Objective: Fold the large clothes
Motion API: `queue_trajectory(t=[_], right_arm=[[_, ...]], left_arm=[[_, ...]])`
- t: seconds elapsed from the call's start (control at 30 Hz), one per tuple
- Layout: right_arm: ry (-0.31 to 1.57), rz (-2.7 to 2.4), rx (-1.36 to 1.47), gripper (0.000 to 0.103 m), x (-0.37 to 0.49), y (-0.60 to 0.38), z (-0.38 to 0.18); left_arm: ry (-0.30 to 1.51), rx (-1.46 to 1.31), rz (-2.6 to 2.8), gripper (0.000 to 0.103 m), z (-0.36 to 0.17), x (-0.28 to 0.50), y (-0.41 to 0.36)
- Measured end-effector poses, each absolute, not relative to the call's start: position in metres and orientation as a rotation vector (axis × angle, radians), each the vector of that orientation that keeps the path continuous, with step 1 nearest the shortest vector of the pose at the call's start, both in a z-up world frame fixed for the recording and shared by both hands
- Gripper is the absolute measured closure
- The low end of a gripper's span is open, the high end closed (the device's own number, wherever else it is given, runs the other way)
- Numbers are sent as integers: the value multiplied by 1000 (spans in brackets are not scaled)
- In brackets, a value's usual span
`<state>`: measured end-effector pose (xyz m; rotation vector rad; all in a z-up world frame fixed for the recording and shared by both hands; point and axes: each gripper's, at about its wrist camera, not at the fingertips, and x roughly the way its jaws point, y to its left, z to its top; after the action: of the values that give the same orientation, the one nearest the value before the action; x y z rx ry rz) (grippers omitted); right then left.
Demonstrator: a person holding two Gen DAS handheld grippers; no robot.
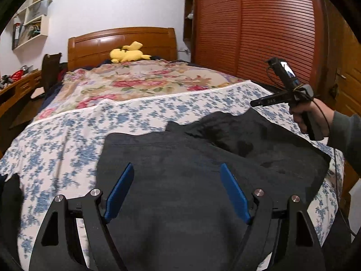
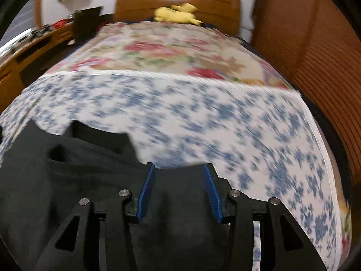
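**Hovering over dark garment on bed, both tongs apart**

Lying flat on the blue-flowered sheet [image 1: 67,140] at the near end of the bed: dark garment [image 1: 180,158], rumpled at its far right corner. Left tongs [image 1: 177,176] spread wide above it, nothing between the pads. Right tongs [image 2: 179,176] partly apart over the garment's right edge, no cloth pinched; that view is motion-blurred. The right hand [image 1: 313,117] shows in the left view, above that far corner.

Around: pink floral quilt [image 1: 140,81] further up, yellow plush toy [image 1: 128,53] by the headboard [image 1: 121,40], slatted wardrobe [image 1: 259,33] right, counter [image 1: 15,88] left with clutter, wall shelves [image 1: 31,24] holding books.
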<state>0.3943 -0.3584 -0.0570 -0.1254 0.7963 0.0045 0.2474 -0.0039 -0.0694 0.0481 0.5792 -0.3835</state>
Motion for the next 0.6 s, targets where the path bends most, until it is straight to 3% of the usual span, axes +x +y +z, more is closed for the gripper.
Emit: queue_trajectory(t=[0.23,0.27,0.3,0.37,0.6], right_arm=[[907,17,2,57,418,-394,-100],[910,26,16,60,422,-395,-101],[913,48,30,77,425,-394,-103],[903,83,3,92,430,-393,-103],[773,-118,-58,97,419,-415,-82]], left_arm=[[604,70,-419,23,-78,253,-26],[607,70,-421,23,-79,254,-27],[611,70,-423,23,-80,255,-28],[618,69,-425,23,-81,257,-30],[625,68,-429,23,-83,259,-34]])
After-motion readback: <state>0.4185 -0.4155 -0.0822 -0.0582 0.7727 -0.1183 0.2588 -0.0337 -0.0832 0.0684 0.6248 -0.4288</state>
